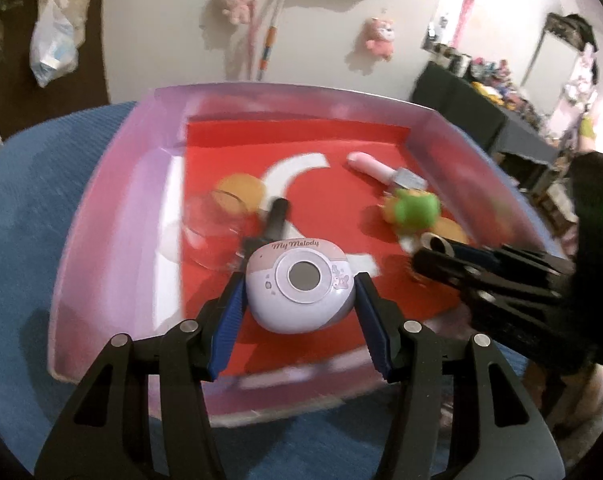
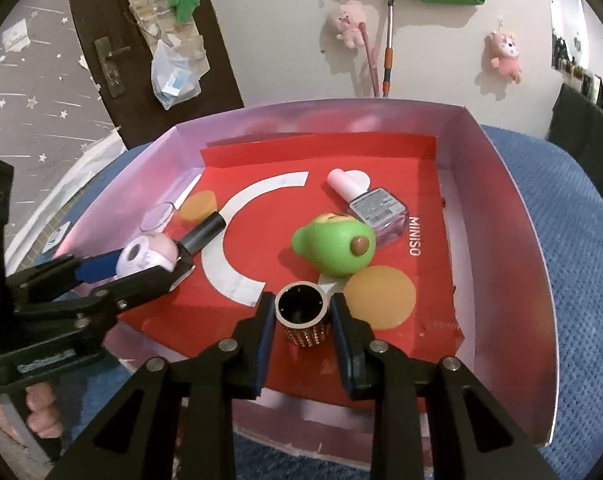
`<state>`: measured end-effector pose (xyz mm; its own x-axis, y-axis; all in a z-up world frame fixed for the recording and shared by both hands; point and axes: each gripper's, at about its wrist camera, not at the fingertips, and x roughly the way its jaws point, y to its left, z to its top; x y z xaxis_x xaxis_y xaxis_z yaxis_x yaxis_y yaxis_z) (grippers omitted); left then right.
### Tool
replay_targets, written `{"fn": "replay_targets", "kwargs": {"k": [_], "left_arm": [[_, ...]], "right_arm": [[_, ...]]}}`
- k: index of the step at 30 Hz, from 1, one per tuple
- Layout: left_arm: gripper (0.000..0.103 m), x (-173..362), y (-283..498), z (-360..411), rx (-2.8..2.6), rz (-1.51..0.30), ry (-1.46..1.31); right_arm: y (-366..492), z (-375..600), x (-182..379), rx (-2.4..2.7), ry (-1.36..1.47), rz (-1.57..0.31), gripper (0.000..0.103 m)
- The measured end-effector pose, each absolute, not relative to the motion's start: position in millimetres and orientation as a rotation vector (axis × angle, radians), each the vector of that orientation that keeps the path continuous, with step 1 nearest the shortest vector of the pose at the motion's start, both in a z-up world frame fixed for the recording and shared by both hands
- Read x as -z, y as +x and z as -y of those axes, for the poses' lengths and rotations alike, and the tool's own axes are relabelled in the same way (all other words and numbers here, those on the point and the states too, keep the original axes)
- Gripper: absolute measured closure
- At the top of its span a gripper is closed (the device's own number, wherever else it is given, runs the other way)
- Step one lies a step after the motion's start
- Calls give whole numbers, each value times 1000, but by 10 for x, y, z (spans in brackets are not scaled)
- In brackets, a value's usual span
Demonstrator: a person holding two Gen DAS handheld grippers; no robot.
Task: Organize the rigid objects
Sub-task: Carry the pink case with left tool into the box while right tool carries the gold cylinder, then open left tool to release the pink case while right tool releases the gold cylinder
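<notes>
A pink-walled box (image 1: 113, 216) (image 2: 501, 208) with a red floor sits on a blue cloth. My left gripper (image 1: 299, 280) is shut on a white and pink My Melody device (image 1: 301, 284), held just above the box floor; it also shows in the right wrist view (image 2: 149, 258). My right gripper (image 2: 301, 312) is shut on a gold studded cylinder with a black top (image 2: 301, 312), low over the red floor. The box also holds a green avocado toy (image 2: 333, 246) (image 1: 415, 210), a nail polish bottle (image 2: 375, 206) (image 1: 385, 170), a black tube (image 2: 203, 232) (image 1: 275, 218), a clear cup (image 2: 157, 216) (image 1: 211, 226) and two orange discs (image 2: 379, 298) (image 2: 197, 206).
The blue cloth (image 2: 573, 264) surrounds the box. Behind it stand a white wall with plush toys (image 2: 503, 54), a dark door (image 2: 101, 52) with a hanging plastic bag (image 2: 173, 76), and dark furniture (image 1: 481, 120) on the right.
</notes>
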<state>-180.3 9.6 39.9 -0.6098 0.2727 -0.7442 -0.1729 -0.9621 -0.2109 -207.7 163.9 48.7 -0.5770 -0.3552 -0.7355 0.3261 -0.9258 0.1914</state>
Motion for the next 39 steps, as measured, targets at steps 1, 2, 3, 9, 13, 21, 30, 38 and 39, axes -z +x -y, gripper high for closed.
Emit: {"fn": "replay_targets", "kwargs": {"k": [1,2,3,9,13,21,30,38,39], "left_arm": [[51,-387,-1783,-121,-2584,178,-1239],[51,-376,-1773,-145,-2569,176,-1244],[51,-363,-1764,-176,-2555,168,-1248],[51,-255,-1828,-208,-2559,142,-1297],[51,-230,-1908,-136,-2630,109,-1312],[51,-203,-1999,-1,-2687,104,-1321],[51,-225,-2001,11,-2690,92,-1325],[50,-225,-1997,-14,-2702,71,-1323],[50,-225,-1996,-15,-2702,74,-1324]], "right_arm": [[-2083,-1643,-486,2490,1173,56,73],[-2089,-1647,-489,2489,1171,58,73],[-2095,-1650,-492,2489,1170,58,73],[-2098,-1656,-499,2486,1172,65,73],[-2095,-1663,-507,2486,1169,64,73],[-2102,-1642,-505,2484,1172,69,73],[-2120,-1641,-497,2476,1182,67,72],[-2111,-1630,-482,2472,1190,59,71],[-2109,-1628,-478,2470,1190,59,70]]}}
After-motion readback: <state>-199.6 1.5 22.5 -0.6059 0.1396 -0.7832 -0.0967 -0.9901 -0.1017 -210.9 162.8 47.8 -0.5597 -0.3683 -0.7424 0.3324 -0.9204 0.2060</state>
